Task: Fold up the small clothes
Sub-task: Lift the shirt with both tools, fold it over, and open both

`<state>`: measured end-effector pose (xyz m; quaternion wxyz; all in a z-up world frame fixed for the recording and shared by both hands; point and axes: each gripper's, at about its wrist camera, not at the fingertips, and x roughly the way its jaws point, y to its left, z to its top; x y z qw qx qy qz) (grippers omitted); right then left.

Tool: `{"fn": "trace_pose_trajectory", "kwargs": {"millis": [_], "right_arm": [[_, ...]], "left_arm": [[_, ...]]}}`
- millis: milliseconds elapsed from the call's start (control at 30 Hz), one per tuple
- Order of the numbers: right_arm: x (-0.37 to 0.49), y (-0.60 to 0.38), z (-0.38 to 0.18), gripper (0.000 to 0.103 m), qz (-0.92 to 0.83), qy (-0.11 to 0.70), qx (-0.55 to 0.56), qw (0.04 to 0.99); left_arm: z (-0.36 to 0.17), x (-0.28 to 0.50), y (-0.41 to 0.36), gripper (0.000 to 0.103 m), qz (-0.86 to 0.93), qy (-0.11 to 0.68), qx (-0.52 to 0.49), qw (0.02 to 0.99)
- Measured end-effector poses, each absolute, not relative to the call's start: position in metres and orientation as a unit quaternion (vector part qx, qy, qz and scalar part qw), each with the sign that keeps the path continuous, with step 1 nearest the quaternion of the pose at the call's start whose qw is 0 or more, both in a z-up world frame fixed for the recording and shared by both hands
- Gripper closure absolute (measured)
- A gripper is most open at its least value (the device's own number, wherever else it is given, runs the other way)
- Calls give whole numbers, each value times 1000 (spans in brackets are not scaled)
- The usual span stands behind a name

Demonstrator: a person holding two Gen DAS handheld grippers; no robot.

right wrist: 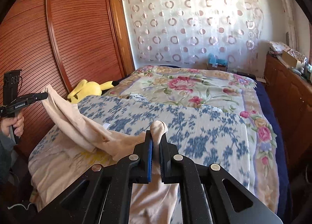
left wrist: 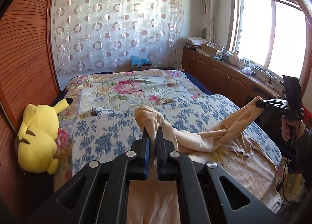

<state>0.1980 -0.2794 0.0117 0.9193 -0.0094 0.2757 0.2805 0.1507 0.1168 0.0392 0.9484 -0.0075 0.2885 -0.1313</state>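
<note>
Above the bed [left wrist: 175, 91], the left hand-held gripper [left wrist: 153, 128] and the right hand-held gripper [right wrist: 156, 136] each pinch 1 corner of the peach garment [left wrist: 224, 136], lifted while its rest lies on the blue-flowered quilt [right wrist: 195, 126]. The fold seems underway; next, both corners probably must travel together and land evenly.

Louvred wooden wardrobe [right wrist: 64, 35]; sunlit window [left wrist: 273, 29]; circle-patterned curtain [left wrist: 117, 25].
</note>
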Motion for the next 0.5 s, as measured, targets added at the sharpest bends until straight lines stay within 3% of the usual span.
{"fn": "trace_pose_trajectory", "kwargs": {"millis": [500], "right_arm": [[40, -317, 15, 97, 287, 287, -5, 914]], "left_arm": [[0, 0, 138, 97, -109, 293, -46, 949]]}}
